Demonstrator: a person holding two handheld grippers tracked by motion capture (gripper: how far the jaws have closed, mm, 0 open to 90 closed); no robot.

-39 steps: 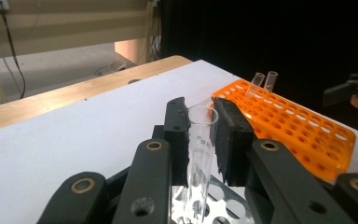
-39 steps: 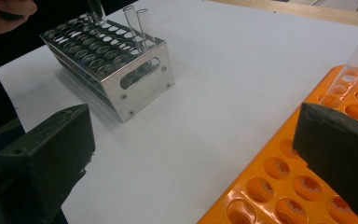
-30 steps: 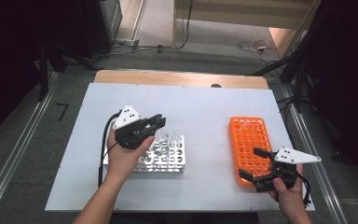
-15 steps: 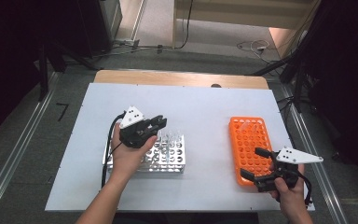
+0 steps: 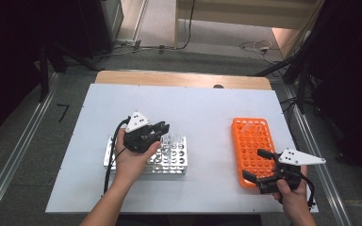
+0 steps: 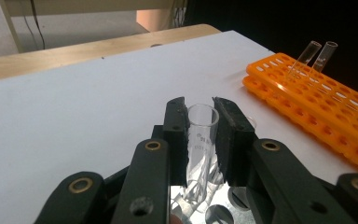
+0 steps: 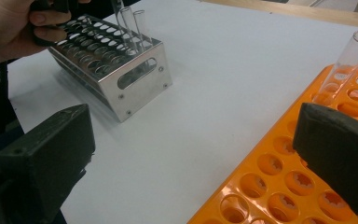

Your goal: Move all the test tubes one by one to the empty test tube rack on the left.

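My left gripper (image 5: pixel 162 128) (image 6: pixel 199 106) is shut on a clear glass test tube (image 6: pixel 200 135) and holds it upright over the metal rack (image 5: pixel 169 162) (image 6: pixel 214 214). The tube's lower end reaches down to the rack's holes; I cannot tell whether it sits in one. Other glass tubes (image 5: pixel 172 140) (image 7: pixel 130 23) stand in that rack. At the right lies an orange rack (image 5: pixel 252 141) (image 6: pixel 317 102) (image 7: pixel 279 186) with two tubes (image 6: pixel 317 58) (image 7: pixel 349 60) leaning in its far end. My right gripper (image 5: pixel 253 164) (image 7: pixel 195 126) stands open at the orange rack's near end, holding nothing.
Both racks rest on a white tabletop (image 5: pixel 202 108) with a wooden strip (image 5: pixel 184 79) along its far edge. The hand (image 7: pixel 9 28) on the left gripper is beside the metal rack. Open table surface lies between the two racks.
The left hand has shifted slightly over the metal rack, still gripping the tube. The right gripper has stayed where it was.
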